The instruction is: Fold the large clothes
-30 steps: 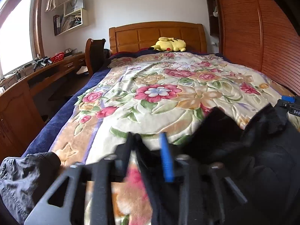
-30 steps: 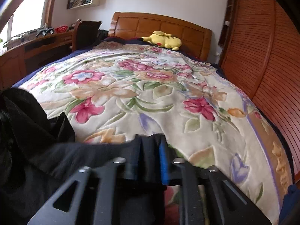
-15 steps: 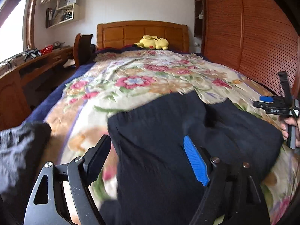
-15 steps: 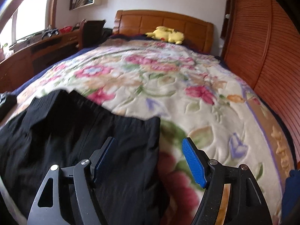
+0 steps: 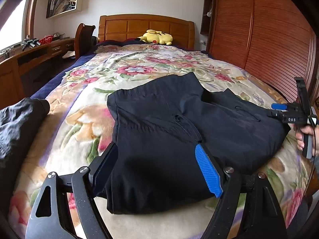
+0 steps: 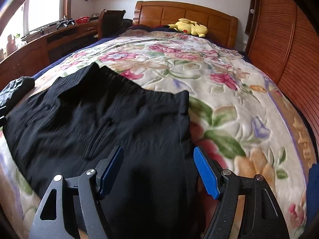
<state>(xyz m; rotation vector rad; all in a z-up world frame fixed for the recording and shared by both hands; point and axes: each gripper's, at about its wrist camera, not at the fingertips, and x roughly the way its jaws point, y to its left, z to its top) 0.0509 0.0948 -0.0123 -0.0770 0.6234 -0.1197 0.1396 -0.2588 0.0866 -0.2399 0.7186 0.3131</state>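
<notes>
While my left gripper (image 5: 157,169) and right gripper (image 6: 158,171) gape empty over the black trousers (image 5: 179,131) near the bed's foot (image 5: 139,225), I judge them limp, best pinched at hems.

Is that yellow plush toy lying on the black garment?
No, the yellow plush toy rests by the wooden headboard, apart from the black garment.
</notes>
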